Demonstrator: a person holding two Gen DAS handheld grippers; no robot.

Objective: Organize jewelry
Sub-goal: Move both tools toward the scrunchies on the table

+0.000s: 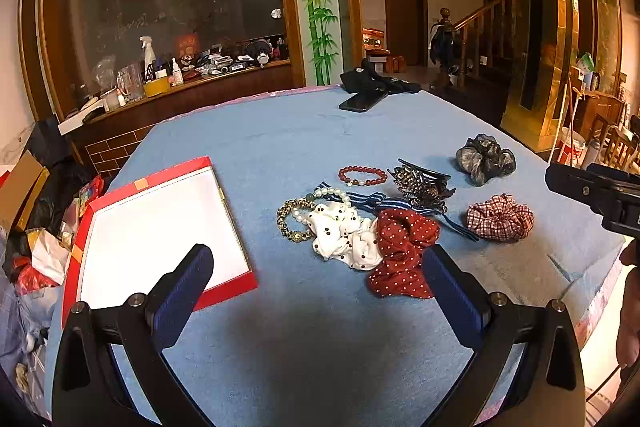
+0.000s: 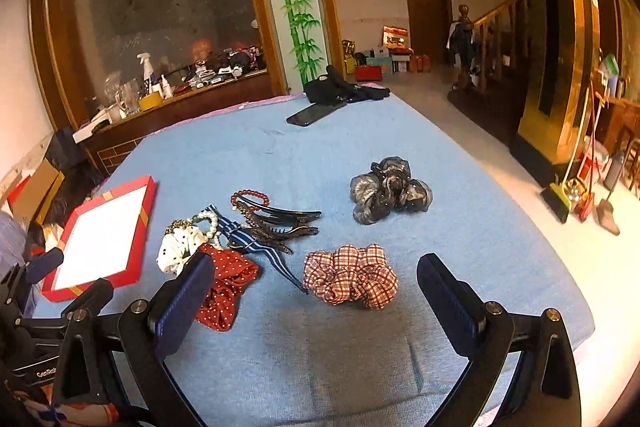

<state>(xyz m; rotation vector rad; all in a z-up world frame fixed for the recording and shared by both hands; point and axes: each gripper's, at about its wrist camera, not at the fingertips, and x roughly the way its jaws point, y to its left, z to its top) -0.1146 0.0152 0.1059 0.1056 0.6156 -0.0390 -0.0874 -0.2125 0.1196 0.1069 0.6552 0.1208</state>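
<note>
The left tongs [image 1: 318,279] stand wide apart and empty at the bottom of the left wrist view, over the blue cloth-covered counter [image 1: 280,347]. Their right blue finger pad [image 1: 452,299] covers the lower right edge of a dark red, white-dotted fabric scrunchie [image 1: 402,253] at centre frame. Touching that scrunchie's left side lies a white, dark-dotted fabric scrunchie [image 1: 346,235], which overlaps a white pearl bracelet [image 1: 330,197] and a gold-and-black beaded bracelet [image 1: 290,221]. A navy-and-white striped ribbon bow [image 1: 372,201] is partly buried under the pile. Above it sits a red bead bracelet [image 1: 362,175], and to the right a dark, ornate hair claw clip [image 1: 424,183] whose detail is hard to make out. At left, a shallow red box with a white lining [image 1: 160,231] lies open, its near corner hidden by the left pad.

In the right wrist view, the right tongs [image 2: 316,281] are likewise spread wide and hold nothing, framing a red-and-white checked scrunchie [image 2: 350,275]. A grey sheer scrunchie [image 2: 390,191] lies well apart above it. At the counter's far edge, a black phone [image 2: 316,114] leans against dark folded cloth [image 2: 344,91].
</note>
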